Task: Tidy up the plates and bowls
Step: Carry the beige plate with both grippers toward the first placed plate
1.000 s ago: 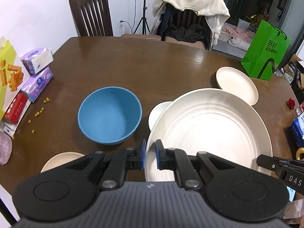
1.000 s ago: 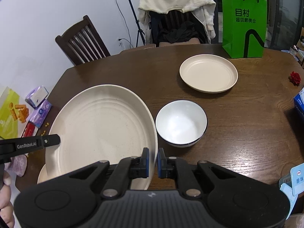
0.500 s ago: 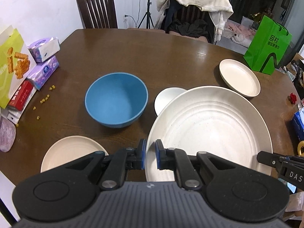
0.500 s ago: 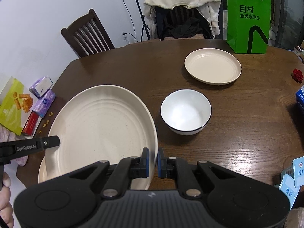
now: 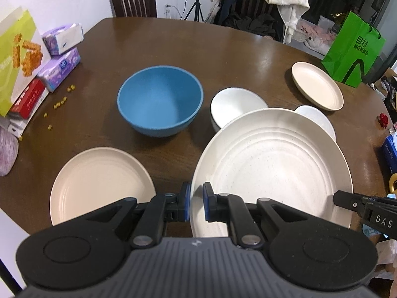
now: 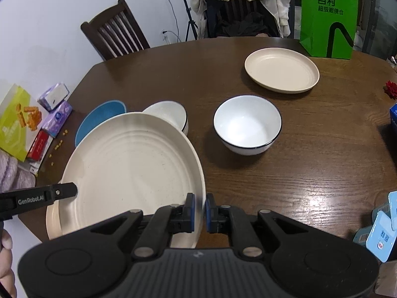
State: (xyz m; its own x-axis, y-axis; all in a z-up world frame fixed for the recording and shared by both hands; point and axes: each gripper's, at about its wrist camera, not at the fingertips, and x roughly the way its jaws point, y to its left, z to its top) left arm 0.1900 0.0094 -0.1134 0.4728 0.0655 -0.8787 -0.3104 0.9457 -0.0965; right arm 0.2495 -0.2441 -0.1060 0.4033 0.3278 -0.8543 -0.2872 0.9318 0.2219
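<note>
both grippers have carried the large cream plate (image 5: pixel 273 168) back toward the near table edge, so a beige plate (image 5: pixel 99 181) now shows whole beside it.
left gripper (image 5: pixel 196 204) is clamped on the large plate's left rim and right gripper (image 6: pixel 198 211) on its right rim, holding it tilted above the wooden table (image 5: pixel 235 57). only the left view shows the blue bowl (image 5: pixel 160 101) whole and empty; the right view shows just a sliver of it behind the plate, but gives the black-rimmed white bowl (image 6: pixel 247 124) clear and empty. a second white bowl (image 5: pixel 235 104) is half hidden by the plate. another beige plate (image 6: pixel 281 73) lies empty near the green bag (image 6: pixel 327 17). the near beige plate seems to sit partly under the held one in the right view.
</note>
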